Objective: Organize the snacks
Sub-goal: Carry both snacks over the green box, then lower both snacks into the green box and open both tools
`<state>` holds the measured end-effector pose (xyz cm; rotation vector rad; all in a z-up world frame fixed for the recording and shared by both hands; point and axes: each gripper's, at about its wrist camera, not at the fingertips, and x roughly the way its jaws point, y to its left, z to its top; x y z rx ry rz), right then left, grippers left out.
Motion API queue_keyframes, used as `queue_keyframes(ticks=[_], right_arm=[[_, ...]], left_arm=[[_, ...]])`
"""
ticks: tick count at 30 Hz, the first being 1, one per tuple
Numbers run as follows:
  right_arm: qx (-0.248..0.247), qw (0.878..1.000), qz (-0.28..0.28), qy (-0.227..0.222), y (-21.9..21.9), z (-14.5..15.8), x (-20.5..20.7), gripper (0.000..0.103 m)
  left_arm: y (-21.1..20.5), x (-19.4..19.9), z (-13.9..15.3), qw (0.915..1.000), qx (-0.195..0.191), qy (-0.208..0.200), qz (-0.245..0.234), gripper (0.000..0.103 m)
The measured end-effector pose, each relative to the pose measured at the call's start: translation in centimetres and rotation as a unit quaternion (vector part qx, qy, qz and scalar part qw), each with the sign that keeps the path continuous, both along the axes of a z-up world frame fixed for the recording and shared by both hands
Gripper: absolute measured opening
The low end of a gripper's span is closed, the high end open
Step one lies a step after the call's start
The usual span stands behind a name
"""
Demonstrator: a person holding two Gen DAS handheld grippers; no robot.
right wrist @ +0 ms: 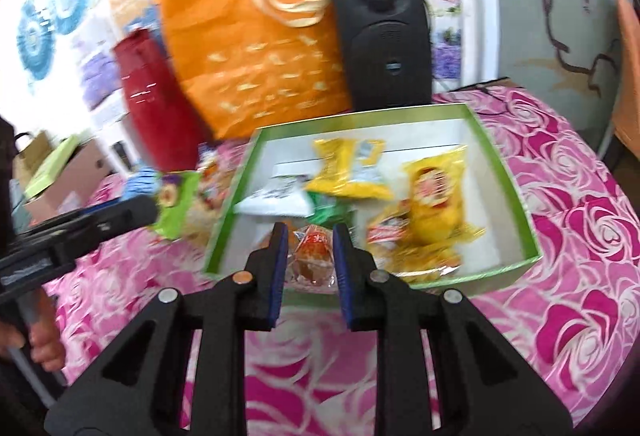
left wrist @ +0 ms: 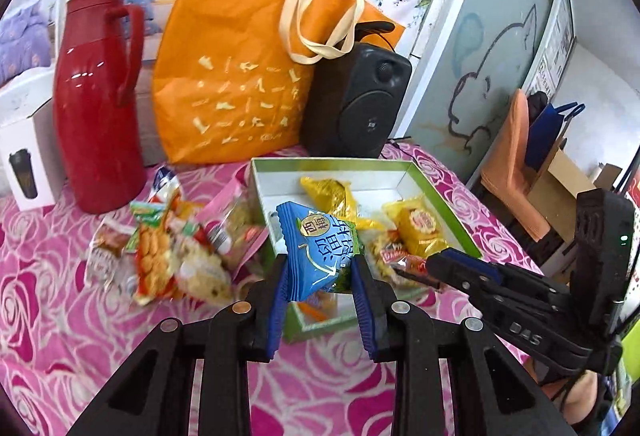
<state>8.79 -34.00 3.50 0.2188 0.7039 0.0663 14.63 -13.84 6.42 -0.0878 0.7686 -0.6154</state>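
L gripper (left wrist: 320,276) jaws clamp blue packet (left wrist: 316,252) over box (left wrist: 444,196).

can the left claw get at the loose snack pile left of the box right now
Probably not yet: the left claw is shut on a blue packet. The pile lies open on the cloth beside the box, unblocked.

Two close views (shared box (left wrist: 440,204))

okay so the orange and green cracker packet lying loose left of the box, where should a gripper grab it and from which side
Take the cracker packet by its flat crimped bottom edge, coming from above on the near side. It lies flat on the tablecloth with other snacks crowding its far and right sides.
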Motion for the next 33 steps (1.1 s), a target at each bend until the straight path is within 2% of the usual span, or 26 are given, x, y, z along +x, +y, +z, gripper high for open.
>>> queue_keyframes(ticks=[8,15,19,20,21,22,23,24,26,30,33], right_arm=[[-0.012,0.999,-0.045,0.023,-3.5,-1.8,3.4,0.025],[-0.015,0.998,-0.052,0.034,-4.8,-2.7,5.5,0.025],[-0.024,0.998,-0.049,0.031,-4.8,-2.9,6.2,0.025],[-0.026,0.998,-0.044,0.031,-4.7,-3.0,6.3,0.028],[-0.029,0.998,-0.038,0.032,-4.6,-3.0,6.4,0.043],[-0.029,0.998,-0.037,0.032,-4.5,-3.0,6.3,0.054],[-0.028,0.999,-0.036,0.027,-4.5,-2.9,6.2,0.075],[-0.025,0.999,-0.035,0.020,-4.4,-2.8,6.1,0.089],[-0.024,0.999,-0.034,0.010,-4.4,-2.6,5.8,0.094],[-0.028,0.999,-0.038,0.018,-4.2,-2.6,5.9,0.100],[-0.027,0.998,-0.044,0.024,-4.1,-2.6,5.7,0.100]], left_arm=[[-3.8,2.7,-1.5,0.9996,0.018,0.019,-0.004,0.030],[-6.1,4.4,-3.1,0.9988,0.038,0.028,-0.015,0.030],[-6.4,5.1,-3.6,0.9989,0.033,0.032,-0.014,0.034],[-6.2,5.2,-3.6,0.9991,0.030,0.029,-0.007,0.038],[-6.0,5.2,-3.6,0.9993,0.026,0.027,-0.001,0.050],[-5.8,5.3,-3.6,0.9994,0.024,0.026,0.004,0.072],[-5.7,5.3,-3.6,0.9993,0.025,0.025,0.012,0.082],[-5.5,5.2,-3.5,0.9991,0.029,0.020,0.024,0.090],[-5.1,5.0,-3.3,0.9987,0.031,0.008,0.038,0.090],[-4.2,5.2,-3.4,0.9982,0.029,0.019,0.048,0.090],[-3.3,5.2,-3.2,0.9979,0.023,0.026,0.055,0.090]])
